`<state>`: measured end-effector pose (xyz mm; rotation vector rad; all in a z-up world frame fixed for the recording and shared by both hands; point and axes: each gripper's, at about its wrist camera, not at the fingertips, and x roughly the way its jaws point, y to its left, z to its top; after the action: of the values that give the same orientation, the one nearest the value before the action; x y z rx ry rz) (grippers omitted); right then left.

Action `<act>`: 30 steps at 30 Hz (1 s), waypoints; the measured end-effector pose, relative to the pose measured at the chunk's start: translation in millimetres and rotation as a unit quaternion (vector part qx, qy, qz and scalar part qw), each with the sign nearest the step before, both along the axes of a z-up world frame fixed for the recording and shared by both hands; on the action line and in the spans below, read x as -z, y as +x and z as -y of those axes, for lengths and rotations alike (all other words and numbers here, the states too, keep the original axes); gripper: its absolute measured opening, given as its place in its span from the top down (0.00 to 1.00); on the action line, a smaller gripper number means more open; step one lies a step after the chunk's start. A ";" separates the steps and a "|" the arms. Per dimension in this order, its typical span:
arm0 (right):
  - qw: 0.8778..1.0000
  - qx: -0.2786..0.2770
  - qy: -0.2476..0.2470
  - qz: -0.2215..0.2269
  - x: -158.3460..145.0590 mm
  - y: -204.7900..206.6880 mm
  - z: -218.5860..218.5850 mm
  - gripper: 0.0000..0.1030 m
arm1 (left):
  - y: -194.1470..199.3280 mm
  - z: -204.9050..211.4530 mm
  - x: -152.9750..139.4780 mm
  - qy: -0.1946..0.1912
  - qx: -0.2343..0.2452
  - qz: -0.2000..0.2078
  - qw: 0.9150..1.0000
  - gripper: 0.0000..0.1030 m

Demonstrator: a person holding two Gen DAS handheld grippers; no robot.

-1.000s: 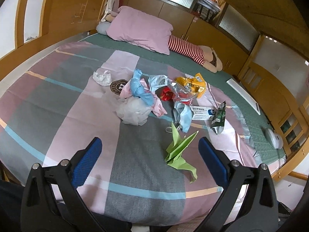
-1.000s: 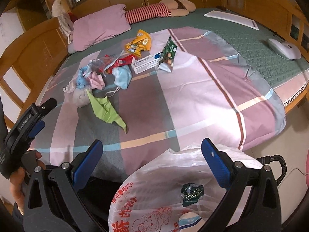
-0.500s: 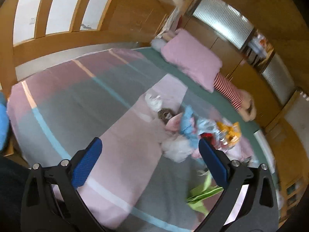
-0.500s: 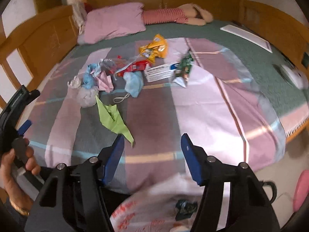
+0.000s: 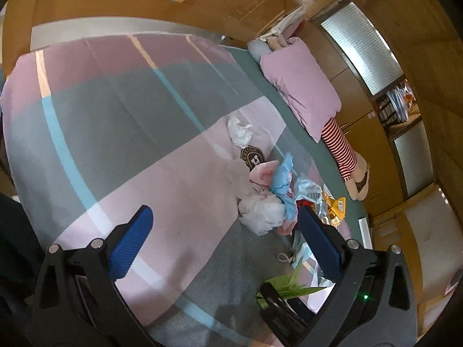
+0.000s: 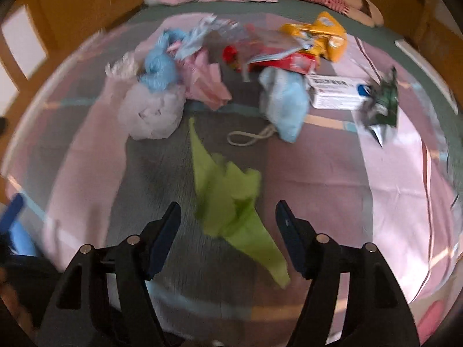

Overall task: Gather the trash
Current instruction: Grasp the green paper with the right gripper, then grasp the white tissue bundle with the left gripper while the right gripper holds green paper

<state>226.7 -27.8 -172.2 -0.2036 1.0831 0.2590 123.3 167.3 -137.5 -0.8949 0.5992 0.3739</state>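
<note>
Trash lies in a heap on the checked bed cover (image 6: 332,179): a white plastic wad (image 6: 153,110), a blue wad (image 6: 159,66), pink paper (image 6: 205,84), a pale blue face mask (image 6: 286,101), a yellow snack bag (image 6: 318,36), a white box (image 6: 335,92) and a dark green wrapper (image 6: 382,104). A crumpled green paper (image 6: 249,240) lies nearest. My right gripper (image 6: 228,205) hangs over it, jaws opening, one on either side of the paper without pressing it. My left gripper (image 5: 224,212) is open and empty, short of the white wad (image 5: 263,211). A white tissue (image 5: 238,133) lies apart.
A pink pillow (image 5: 301,86) and a striped-legged doll (image 5: 341,147) lie at the head of the bed. The wooden bed frame (image 5: 86,3) runs round the far side. The cover's left part (image 5: 115,115) carries no trash.
My right gripper left the white plastic bag, moved out over the bed and came down over the green paper, with its jaws narrower. The left gripper rolled and drifted left, staying open.
</note>
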 end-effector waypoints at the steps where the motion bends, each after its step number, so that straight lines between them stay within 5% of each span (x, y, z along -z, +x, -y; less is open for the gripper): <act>1: 1.000 -0.003 -0.007 -0.002 4.0 3.3 -4.9 0.34 | -0.5 2.0 -1.4 0.007 0.003 0.003 1.000 0.03; 2: 1.000 -0.006 -0.006 -0.006 7.1 6.1 -8.2 0.39 | 0.1 3.7 -2.7 0.014 0.004 0.005 1.000 0.03; 3: 1.000 -0.008 0.001 -0.016 10.5 9.9 -9.7 0.57 | 0.3 3.4 -2.7 0.016 0.005 0.005 1.000 0.03; 5: 0.999 0.001 0.024 -0.042 15.7 15.2 -7.3 0.73 | -0.3 1.1 -2.8 0.011 0.005 0.004 1.000 0.03; 8: 0.998 0.012 0.040 -0.040 12.7 14.6 2.5 0.81 | 0.2 -1.9 -0.7 0.003 0.004 0.002 1.000 0.03; 12: 0.997 0.021 0.060 -0.036 -0.9 4.2 22.6 0.82 | 1.5 -1.5 -0.8 0.010 0.009 -0.001 1.000 0.03; 19: 0.991 0.009 0.133 0.031 -76.0 -48.0 72.2 0.82 | 5.6 -7.5 -3.8 0.040 0.005 -0.011 0.999 0.03; 23: 0.983 0.017 0.162 0.082 -109.5 -84.9 112.6 0.82 | 34.4 -10.5 6.6 0.135 -0.029 -0.122 0.983 0.04; 26: 0.979 0.030 0.171 0.106 -113.2 -112.9 141.0 0.82 | 62.4 -13.9 23.2 0.110 -0.002 -0.166 0.980 0.04; 28: 0.979 0.044 0.171 0.103 -107.0 -124.8 162.2 0.82 | 81.9 -5.0 24.8 0.079 0.035 -0.136 0.987 0.04; 30: 0.979 0.065 0.170 0.091 -99.0 -133.0 179.9 0.82 | 102.7 15.0 23.0 0.098 0.091 -0.127 0.983 0.04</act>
<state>93.7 -207.8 -73.2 0.1482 0.8509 0.2981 226.0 152.4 -160.4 -0.6014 0.8583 0.3767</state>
